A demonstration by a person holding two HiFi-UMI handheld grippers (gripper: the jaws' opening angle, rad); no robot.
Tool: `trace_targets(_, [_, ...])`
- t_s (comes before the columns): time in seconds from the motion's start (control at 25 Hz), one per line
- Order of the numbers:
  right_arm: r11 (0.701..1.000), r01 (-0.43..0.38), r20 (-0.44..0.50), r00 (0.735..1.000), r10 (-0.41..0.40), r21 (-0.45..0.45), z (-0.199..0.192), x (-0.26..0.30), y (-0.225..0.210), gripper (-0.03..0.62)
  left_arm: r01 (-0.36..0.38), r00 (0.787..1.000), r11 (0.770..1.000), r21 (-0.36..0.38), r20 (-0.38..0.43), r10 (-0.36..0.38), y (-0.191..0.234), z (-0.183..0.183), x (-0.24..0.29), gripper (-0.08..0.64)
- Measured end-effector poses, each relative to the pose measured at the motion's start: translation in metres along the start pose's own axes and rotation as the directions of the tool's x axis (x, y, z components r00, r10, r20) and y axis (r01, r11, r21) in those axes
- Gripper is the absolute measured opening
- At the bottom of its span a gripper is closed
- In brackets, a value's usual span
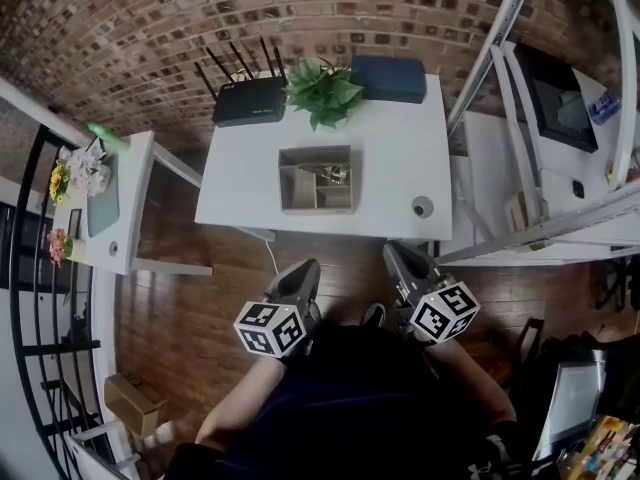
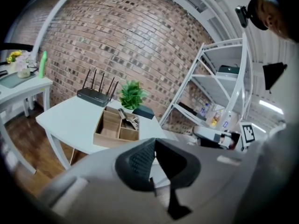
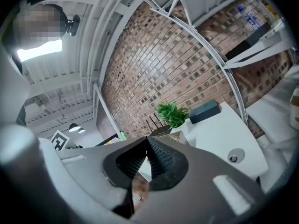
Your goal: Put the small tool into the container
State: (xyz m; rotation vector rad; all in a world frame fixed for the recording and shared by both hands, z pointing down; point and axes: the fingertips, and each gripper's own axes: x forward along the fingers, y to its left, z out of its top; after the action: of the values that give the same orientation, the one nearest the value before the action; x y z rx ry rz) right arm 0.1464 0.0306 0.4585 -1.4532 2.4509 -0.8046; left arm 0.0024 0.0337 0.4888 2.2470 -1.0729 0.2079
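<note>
The small tool (image 1: 328, 174) sits inside the container (image 1: 315, 209), in the far right compartment, a metallic little thing lying low against the wooden dividers. From the head view its long axis runs roughly left to right across that compartment. In the left gripper view the small tool (image 2: 127, 119) slants across the same pocket of the container (image 2: 110, 139), its darker end toward the brick wall; I can't tell which end is the working one. Now my own fingers: my left gripper (image 1: 305, 266) is pulled back close to my body, off the near edge of the white table (image 1: 400, 158), and its jaws are pressed together tip to tip with nothing between them (image 2: 154, 141). My right gripper (image 1: 395, 248) is just the same, held near me, jaws closed on nothing (image 3: 147, 141). So the tool lies well apart from both sets of fingers, ahead of them and roughly between their two lines. Behind the box stand a black router (image 1: 248, 100), a green plant (image 1: 322, 90) and a dark blue box (image 1: 388, 78).
</note>
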Motion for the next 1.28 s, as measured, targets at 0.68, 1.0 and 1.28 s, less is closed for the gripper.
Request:
trace_targets(0.68, [0.992,0.122,0.024,0.992,-0.122,-0.023,-0.014,0.053,0.052,0.011,0.099,0.995,0.995,-0.019,-0.018,-0.100,0.072,0.030,-0.025,0.005])
trace_targets(1.0, [0.994,0.090,-0.004,0.996,-0.090,-0.057,-0.019,0.061,0.061,0.011,0.129,0.992,0.992,0.013,-0.002,-0.129,0.066,0.040,-0.024,0.005])
trace_targets(1.28, [0.996,0.077,-0.029,0.997,-0.078,-0.054,-0.024,0.059,0.057,0.011,0.121,0.993,0.993,-0.001,-0.006,-0.121,0.063,0.038,-0.024,0.005])
